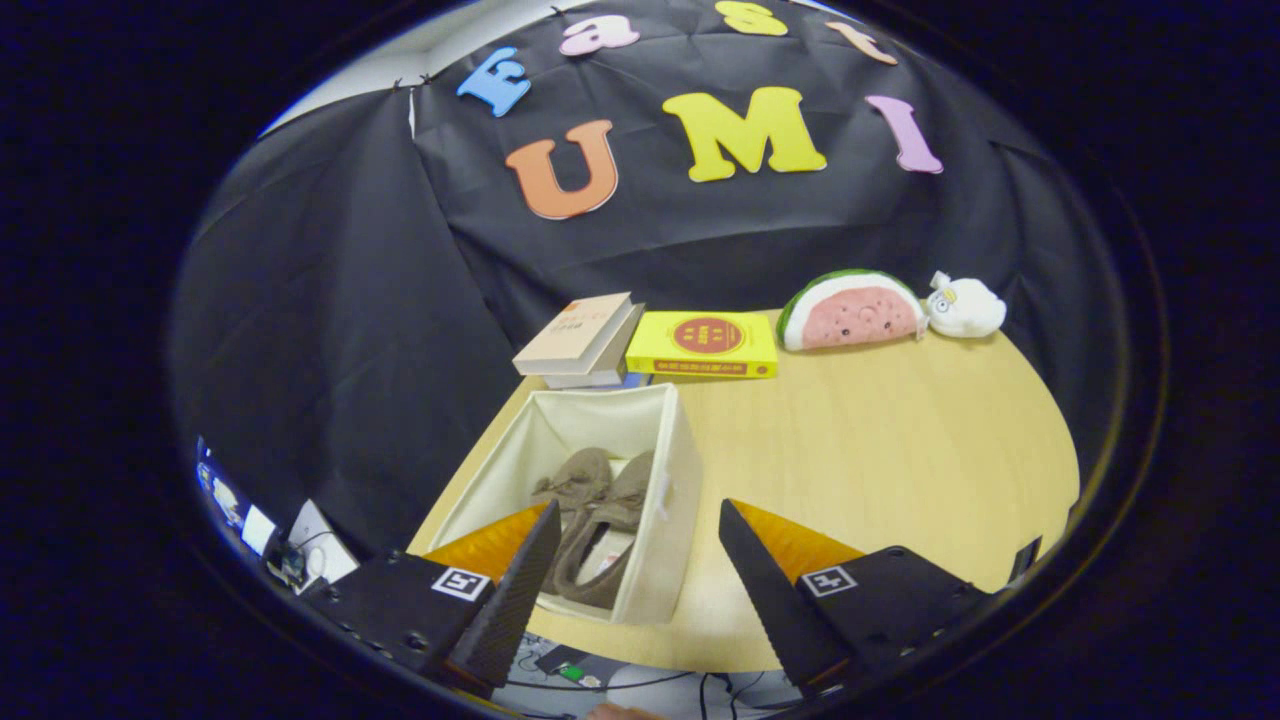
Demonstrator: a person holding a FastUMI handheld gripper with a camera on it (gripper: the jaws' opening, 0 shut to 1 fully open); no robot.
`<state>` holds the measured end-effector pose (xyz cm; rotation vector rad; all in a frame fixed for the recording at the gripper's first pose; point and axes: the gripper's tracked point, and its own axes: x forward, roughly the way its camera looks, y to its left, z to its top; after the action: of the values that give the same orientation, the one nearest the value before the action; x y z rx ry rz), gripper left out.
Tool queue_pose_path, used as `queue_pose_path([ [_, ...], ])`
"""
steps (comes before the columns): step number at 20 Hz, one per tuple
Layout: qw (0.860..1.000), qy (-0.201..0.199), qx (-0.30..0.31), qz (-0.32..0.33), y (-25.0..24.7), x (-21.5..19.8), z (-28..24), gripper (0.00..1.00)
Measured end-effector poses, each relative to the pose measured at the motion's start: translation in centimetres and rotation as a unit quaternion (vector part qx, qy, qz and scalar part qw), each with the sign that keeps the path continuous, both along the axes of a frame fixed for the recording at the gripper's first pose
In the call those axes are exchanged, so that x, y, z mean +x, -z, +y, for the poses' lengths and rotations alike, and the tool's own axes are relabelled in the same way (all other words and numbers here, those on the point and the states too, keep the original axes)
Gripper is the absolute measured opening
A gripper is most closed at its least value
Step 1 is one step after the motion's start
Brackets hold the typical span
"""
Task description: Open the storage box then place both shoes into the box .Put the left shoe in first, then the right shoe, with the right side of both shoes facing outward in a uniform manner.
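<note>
Gripper point(637, 540) fingers are spread wide apart with nothing held between them, raised above the near edge of the counter point(880, 450) and looking slightly down along it. One finger point(515, 590) overlaps the near corner of the storage box point(665, 500); the other hangs over bare wood just beside the box.

That box is a cream fabric bin, open at the top, standing near the counter's edge. Both shoes lie inside it, side by side and touching: a brown shoe point(575, 485) toward the far wall of the box and a second brown shoe point(610, 545) closer to the fingers.

Beyond the box lie a stack of books point(580, 345) and a yellow book point(705, 345), then a watermelon plush point(850, 310) touching a small white plush point(965, 307).
</note>
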<state>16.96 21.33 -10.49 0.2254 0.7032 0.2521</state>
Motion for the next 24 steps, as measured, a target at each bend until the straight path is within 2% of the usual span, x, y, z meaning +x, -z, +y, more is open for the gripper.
queue_pose_path([
  [2, 0.999, 0.013, -0.023, -0.037, -0.8, -0.1, -2.5, 0.97],
  [5, 0.992, 0.056, -0.047, -0.104, -2.7, -0.5, -6.6, 0.97],
  [11, 0.967, 0.099, -0.094, -0.215, -6.2, -4.4, -12.9, 0.97],
  [18, 0.944, 0.153, -0.066, -0.285, -9.5, -10.3, -19.6, 0.96],
  [24, 0.933, 0.156, -0.090, -0.313, -10.1, -14.5, -22.9, 0.96],
])
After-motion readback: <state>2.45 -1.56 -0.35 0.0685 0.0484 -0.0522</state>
